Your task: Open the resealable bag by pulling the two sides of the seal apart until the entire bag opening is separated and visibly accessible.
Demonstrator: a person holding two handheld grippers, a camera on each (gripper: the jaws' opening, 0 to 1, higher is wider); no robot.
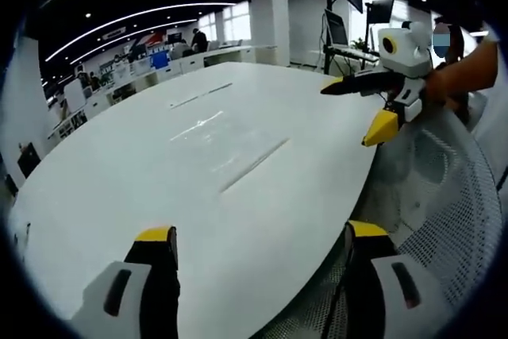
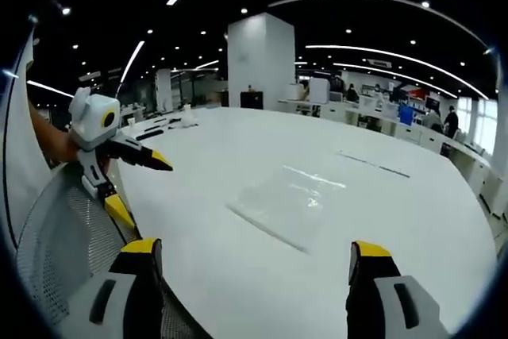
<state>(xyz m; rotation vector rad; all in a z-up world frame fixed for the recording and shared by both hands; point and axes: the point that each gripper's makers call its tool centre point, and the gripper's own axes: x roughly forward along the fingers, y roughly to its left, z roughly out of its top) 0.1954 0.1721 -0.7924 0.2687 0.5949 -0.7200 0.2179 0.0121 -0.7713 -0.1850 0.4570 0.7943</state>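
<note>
While both grippers hang above the near edge of a big white surface, we have not yet touched the bag. It is clear plastic, lying flat on the surface, hard to make out against the white. In the right gripper view it sits at about twelve o'clock from our right gripper, well ahead of the tips, with a dark straight edge along its near side. In the left gripper view the bag lies ahead at about twelve o'clock from our left gripper, showing as faint glints and a thin dark line.

Both pairs of fingers are spread wide and grasp nothing. Each gripper also appears in the other's view, at the side, likewise spread, with a hand behind it. A mesh chair sits at the surface's edge near us. Desks and people stand far off in the office.

We judge the task is at its very start, the approach. Next, both grippers need to reach forward to the bag's seal, and we cannot tell which edge carries it. Each should then pinch one side of the opening.
</note>
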